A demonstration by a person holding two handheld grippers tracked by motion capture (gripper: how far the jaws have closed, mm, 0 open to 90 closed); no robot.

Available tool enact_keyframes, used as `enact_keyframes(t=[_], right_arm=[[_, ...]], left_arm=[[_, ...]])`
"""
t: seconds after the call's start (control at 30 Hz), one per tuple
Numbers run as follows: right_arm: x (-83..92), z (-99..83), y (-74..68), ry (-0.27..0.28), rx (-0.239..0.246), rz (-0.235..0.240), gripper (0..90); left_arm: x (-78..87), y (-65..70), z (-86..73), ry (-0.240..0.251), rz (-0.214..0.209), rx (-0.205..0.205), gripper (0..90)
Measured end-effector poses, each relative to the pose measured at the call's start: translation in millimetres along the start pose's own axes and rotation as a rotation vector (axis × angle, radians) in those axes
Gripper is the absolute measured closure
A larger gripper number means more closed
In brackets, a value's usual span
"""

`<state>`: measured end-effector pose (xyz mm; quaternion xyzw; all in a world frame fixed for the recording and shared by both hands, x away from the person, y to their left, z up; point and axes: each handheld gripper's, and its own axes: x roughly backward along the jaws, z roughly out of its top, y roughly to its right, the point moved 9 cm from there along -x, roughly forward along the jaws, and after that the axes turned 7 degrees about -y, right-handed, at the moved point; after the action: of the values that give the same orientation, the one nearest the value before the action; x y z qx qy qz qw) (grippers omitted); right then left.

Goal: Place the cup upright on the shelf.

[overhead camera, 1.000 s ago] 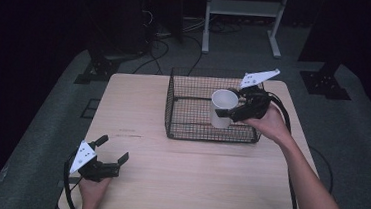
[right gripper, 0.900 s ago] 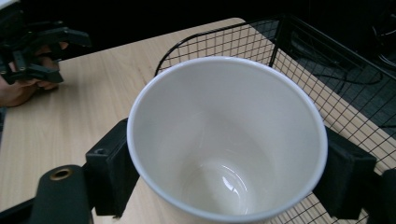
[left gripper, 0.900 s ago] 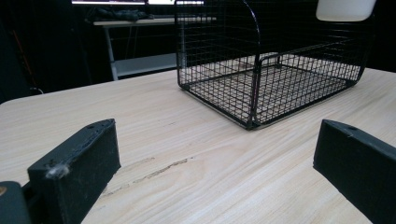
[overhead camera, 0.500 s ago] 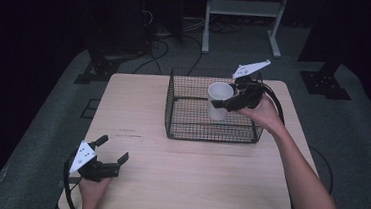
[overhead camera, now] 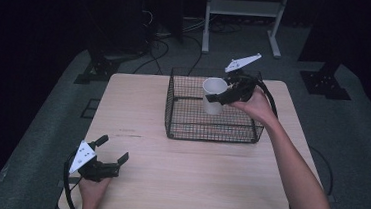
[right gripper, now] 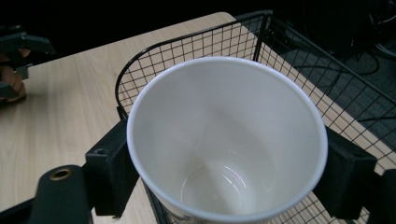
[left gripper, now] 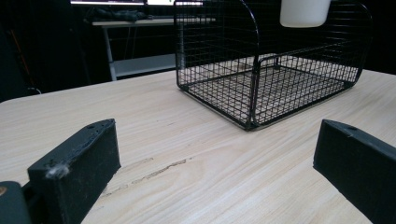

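A white cup (overhead camera: 213, 95) hangs upright above the black wire basket (overhead camera: 186, 127), and my right gripper (overhead camera: 220, 94) is shut on it. In the right gripper view the two black jaws press on either side of the empty cup (right gripper: 224, 140), whose open mouth faces the camera. My left gripper (overhead camera: 112, 151) rests open near the table's front left corner, with nothing between its jaws. From the left gripper view the basket (left gripper: 266, 88) stands ahead on the table and the cup's base (left gripper: 303, 13) floats above its rim.
The wooden table (overhead camera: 148, 111) has bare room left of and in front of the basket. A white metal rack (overhead camera: 241, 8) and dark stand feet sit on the floor beyond the far edge. A faint scratch (left gripper: 154, 170) marks the tabletop near the left gripper.
My right gripper has raised the cup up out of the basket and slightly toward the far side. The left gripper has stayed put.
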<state>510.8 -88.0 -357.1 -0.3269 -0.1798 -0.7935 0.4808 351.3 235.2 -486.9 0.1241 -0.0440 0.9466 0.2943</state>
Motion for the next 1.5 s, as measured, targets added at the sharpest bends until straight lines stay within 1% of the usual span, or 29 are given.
enact_keyframes(t=[0.1,0.17,0.3,0.33,0.43,0.63,0.93,1.1,1.27,1.33,1.5], right_arm=[[-2.5,1.7,1.3,0.004,-0.004,0.005,19.5],[-5.9,1.7,3.9,-0.008,-0.010,0.005,19.4],[-11.4,3.4,8.7,-0.012,-0.020,0.007,19.4],[-15.1,3.4,11.4,-0.014,-0.025,0.006,19.4],[-18.8,2.7,13.5,-0.017,-0.030,0.008,19.4],[-31.7,-1.1,18.7,-0.017,-0.043,0.020,19.4],[-52.0,-7.4,24.9,-0.043,-0.053,0.023,19.4],[-58.2,-9.1,27.7,-0.048,-0.063,0.024,19.4],[-68.0,-14.0,31.7,-0.071,-0.077,0.022,19.4],[-69.3,-14.7,32.2,-0.073,-0.080,0.023,19.4],[-75.7,-17.9,34.7,-0.085,-0.078,0.019,19.4]], left_arm=[[0.0,0.0,0.0,0.001,-0.001,0.001,0.0],[0.0,0.1,0.0,0.001,-0.001,0.001,0.0],[-0.4,1.0,0.1,-0.001,0.000,-0.007,0.0],[-0.6,1.4,0.0,-0.003,0.000,-0.008,0.0],[-1.1,1.9,0.0,-0.006,-0.001,-0.013,0.0],[-1.0,1.9,0.0,-0.006,-0.003,-0.011,0.0],[-0.9,1.8,0.0,-0.006,-0.003,-0.009,0.0],[-0.7,1.8,0.1,-0.005,-0.003,-0.009,0.0],[-0.5,1.5,0.2,-0.003,-0.003,-0.009,0.0],[-0.4,1.5,0.2,-0.003,-0.004,-0.008,0.0],[-0.4,1.5,0.2,-0.003,-0.003,-0.008,0.0]])
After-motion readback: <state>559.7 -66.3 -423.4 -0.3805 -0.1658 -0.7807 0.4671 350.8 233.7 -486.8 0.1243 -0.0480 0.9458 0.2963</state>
